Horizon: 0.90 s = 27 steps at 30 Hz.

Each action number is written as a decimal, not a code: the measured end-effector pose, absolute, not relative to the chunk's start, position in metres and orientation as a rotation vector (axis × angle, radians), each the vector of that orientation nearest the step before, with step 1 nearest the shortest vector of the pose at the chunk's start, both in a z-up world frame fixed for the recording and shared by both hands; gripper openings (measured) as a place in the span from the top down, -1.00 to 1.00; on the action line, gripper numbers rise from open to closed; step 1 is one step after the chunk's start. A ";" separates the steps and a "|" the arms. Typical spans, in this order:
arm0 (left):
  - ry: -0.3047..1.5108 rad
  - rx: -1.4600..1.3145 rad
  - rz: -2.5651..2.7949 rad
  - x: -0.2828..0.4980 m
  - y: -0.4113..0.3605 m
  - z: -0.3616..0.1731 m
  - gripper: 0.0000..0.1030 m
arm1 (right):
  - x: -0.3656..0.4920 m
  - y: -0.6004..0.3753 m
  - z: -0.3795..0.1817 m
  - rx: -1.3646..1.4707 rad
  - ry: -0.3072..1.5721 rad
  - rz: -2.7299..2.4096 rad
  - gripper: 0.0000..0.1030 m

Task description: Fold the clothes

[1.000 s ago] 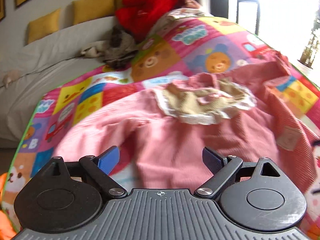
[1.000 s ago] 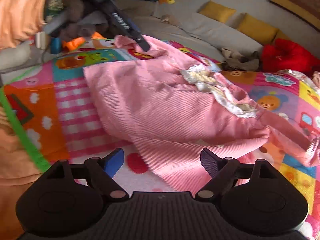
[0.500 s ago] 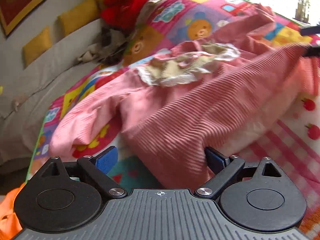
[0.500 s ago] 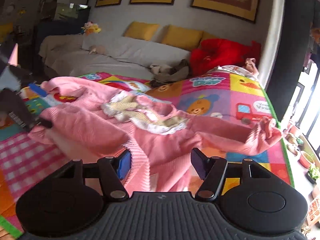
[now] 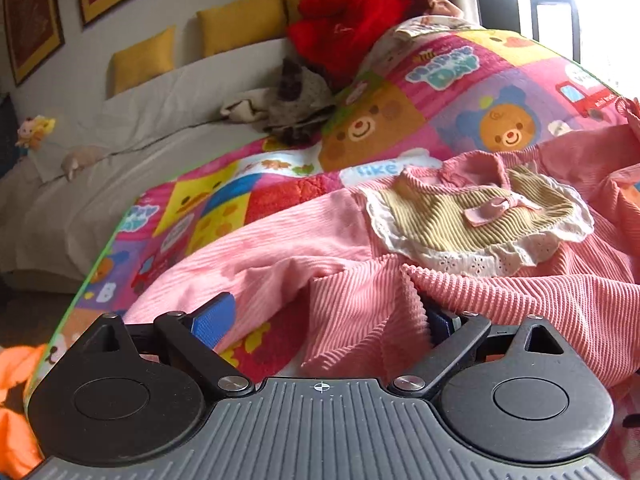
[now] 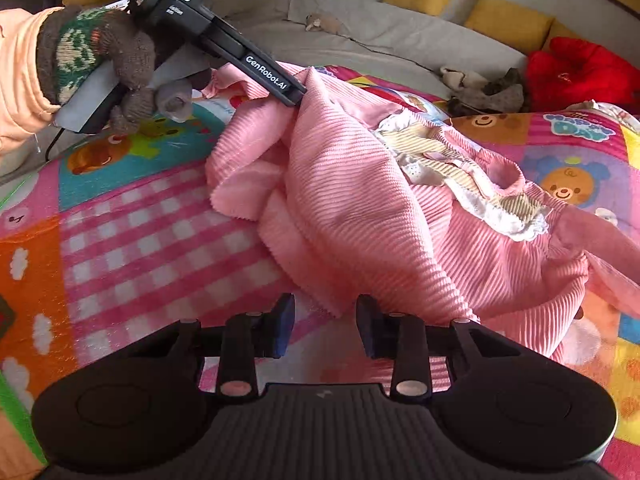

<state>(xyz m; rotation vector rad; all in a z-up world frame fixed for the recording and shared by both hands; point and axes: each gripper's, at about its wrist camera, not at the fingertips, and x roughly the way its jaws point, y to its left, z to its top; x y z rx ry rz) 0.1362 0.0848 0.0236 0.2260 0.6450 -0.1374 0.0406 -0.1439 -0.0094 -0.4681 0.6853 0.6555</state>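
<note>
Spread across a patchwork play mat (image 6: 168,216) printed with bears and gingham squares, a pink ribbed child's garment (image 6: 360,208) is seen lying rumpled, its beige bib collar (image 5: 480,220) edged with white lace and topped by a small pink bow (image 5: 496,210). In the left wrist view, the left gripper (image 5: 324,320) is seen with its blue-padded fingers (image 5: 212,320) spread wide; a fold of the garment's near hem is draped between them and over the right pad, but it is not pinched. In the right wrist view, the right gripper (image 6: 325,326) is held with its jaws partly parted at the garment's near edge, the fabric lying just beyond the right pad; nothing is clamped. The other gripper's long black body can be seen at the far left, held in a knitted-gloved hand (image 6: 120,68) with an orange sleeve (image 6: 20,68), its tip buried in the garment's far corner. Beyond the mat, a grey sofa (image 6: 400,36) with yellow cushions (image 5: 240,26), a red plush item (image 5: 344,28) and a heap of grey clothes (image 5: 292,100) are visible.
</note>
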 end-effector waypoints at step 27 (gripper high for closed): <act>0.675 0.226 -0.254 0.102 0.087 0.024 -0.91 | 0.040 -0.195 0.025 -0.573 0.559 0.400 0.58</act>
